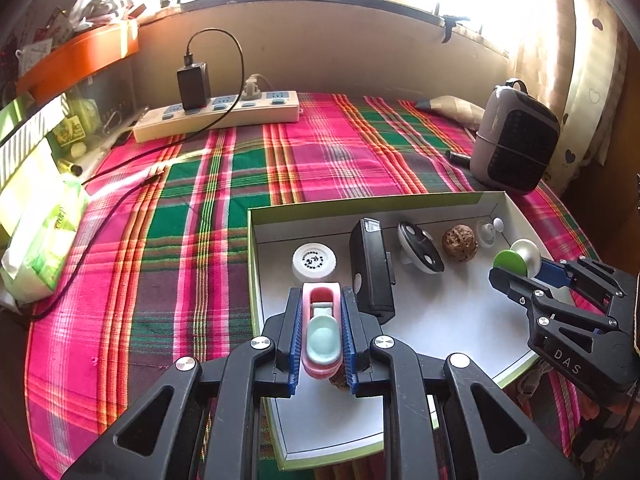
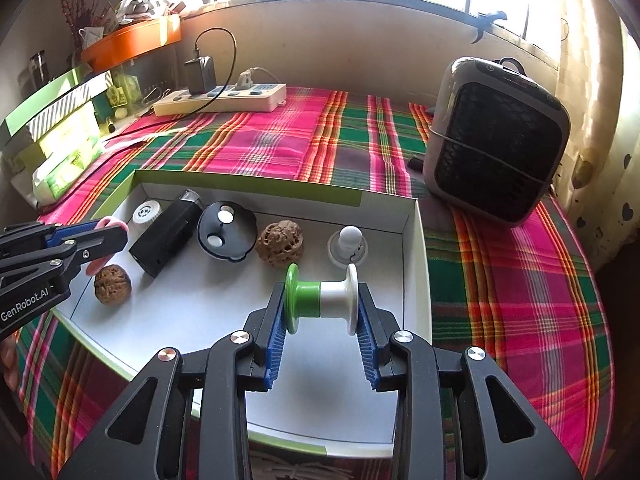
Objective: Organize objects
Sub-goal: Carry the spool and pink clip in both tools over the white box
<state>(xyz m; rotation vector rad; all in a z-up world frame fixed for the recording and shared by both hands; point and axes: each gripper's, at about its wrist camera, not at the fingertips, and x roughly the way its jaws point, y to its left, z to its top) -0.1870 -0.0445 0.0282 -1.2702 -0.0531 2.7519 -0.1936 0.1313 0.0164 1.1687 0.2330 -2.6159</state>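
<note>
Left wrist view: the left gripper (image 1: 322, 334) pinches a pink toy toilet (image 1: 321, 328) between its 2 blue fingers (image 1: 295, 344), holding it over the near-left part of the white box (image 1: 400, 204). Inside the box, a white cap (image 1: 314, 261) lies just beyond the toilet, a black case (image 1: 371, 268) to the right of it, then a black disc (image 1: 420, 252), a walnut (image 1: 460, 242) and a small white knob (image 1: 486, 232) along the far wall. The right gripper (image 1: 520, 276) enters from the box's right side, closed on a green-and-white spool (image 1: 516, 260).

Right wrist view: the right gripper (image 2: 322, 320) clamps the spool (image 2: 322, 298) by its 2 flanges, above the box floor (image 2: 192, 320), nearer than the walnut (image 2: 279, 243). A second walnut (image 2: 113, 284) sits at the box's near-left, just under the left gripper (image 2: 100, 236).

To place well, I judge each item should be lowered onto bare floor in the box's near half, the toilet kept off that second walnut, the spool set down level so it cannot roll, and the fingers spread only once each piece rests.
</note>
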